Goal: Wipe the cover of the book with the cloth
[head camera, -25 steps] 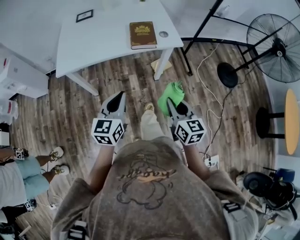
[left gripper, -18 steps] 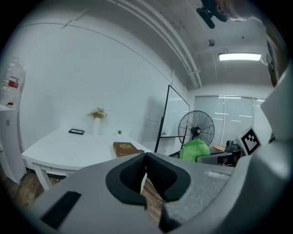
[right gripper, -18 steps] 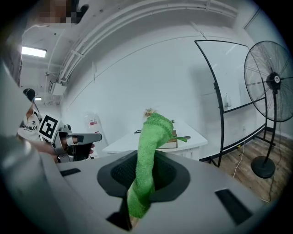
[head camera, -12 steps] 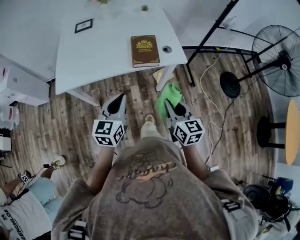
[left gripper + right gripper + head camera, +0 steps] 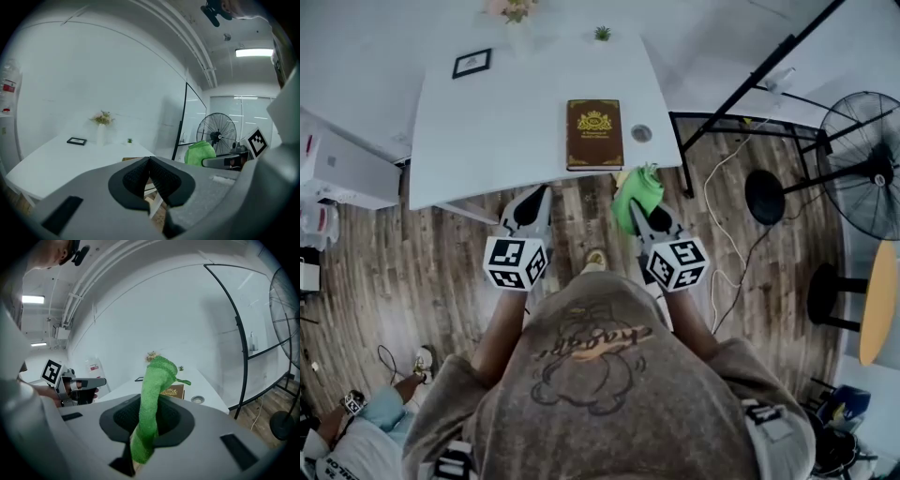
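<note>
A brown book (image 5: pixel 594 134) with a gold crest lies closed near the front edge of the white table (image 5: pixel 487 122); the right gripper view shows the book (image 5: pixel 172 392) too. My right gripper (image 5: pixel 639 212) is shut on a green cloth (image 5: pixel 637 194), held in the air just short of the table's front edge, below and right of the book. The cloth (image 5: pixel 151 408) stands up between the jaws. My left gripper (image 5: pixel 534 203) is shut and holds nothing, also just short of the table edge, left of the book.
On the table stand a small picture frame (image 5: pixel 472 63), a vase of flowers (image 5: pixel 514 13), a tiny plant (image 5: pixel 602 34) and a round disc (image 5: pixel 641 133). A black rack (image 5: pixel 741 84), a floor fan (image 5: pixel 862 159) and cables (image 5: pixel 727 225) are at the right. Another person sits at bottom left.
I have walked closer to the table: the book and table have come nearer in the head view. Both grippers keep their pose, the cloth still held.
</note>
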`<control>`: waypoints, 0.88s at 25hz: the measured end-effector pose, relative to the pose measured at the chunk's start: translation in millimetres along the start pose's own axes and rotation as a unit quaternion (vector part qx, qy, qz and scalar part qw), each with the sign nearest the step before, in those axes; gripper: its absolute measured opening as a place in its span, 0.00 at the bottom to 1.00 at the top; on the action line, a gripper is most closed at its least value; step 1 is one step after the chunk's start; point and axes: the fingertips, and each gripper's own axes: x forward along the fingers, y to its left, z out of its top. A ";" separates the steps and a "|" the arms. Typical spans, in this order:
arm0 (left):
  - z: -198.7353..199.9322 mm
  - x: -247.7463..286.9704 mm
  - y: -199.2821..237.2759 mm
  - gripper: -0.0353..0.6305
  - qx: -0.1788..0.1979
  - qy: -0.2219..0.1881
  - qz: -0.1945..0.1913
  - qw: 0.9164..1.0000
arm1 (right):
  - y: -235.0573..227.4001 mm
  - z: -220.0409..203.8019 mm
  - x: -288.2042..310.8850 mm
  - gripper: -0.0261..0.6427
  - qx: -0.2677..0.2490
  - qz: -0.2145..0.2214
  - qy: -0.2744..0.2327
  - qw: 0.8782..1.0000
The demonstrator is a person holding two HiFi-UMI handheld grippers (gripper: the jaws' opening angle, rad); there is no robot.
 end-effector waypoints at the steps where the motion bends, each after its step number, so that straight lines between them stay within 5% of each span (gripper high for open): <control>1: 1.8 8.2 2.8 0.06 -0.001 0.001 0.003 1.000 | -5.7 3.4 6.7 0.14 0.000 0.003 0.002 1.000; 15: 13.4 87.8 40.6 0.06 -0.016 0.006 0.013 1.000 | -49.4 29.8 82.0 0.14 -0.016 0.026 0.027 0.999; 22: 19.8 128.1 70.1 0.06 -0.013 0.019 -0.020 1.000 | -62.7 43.9 119.3 0.14 -0.008 -0.003 0.019 1.000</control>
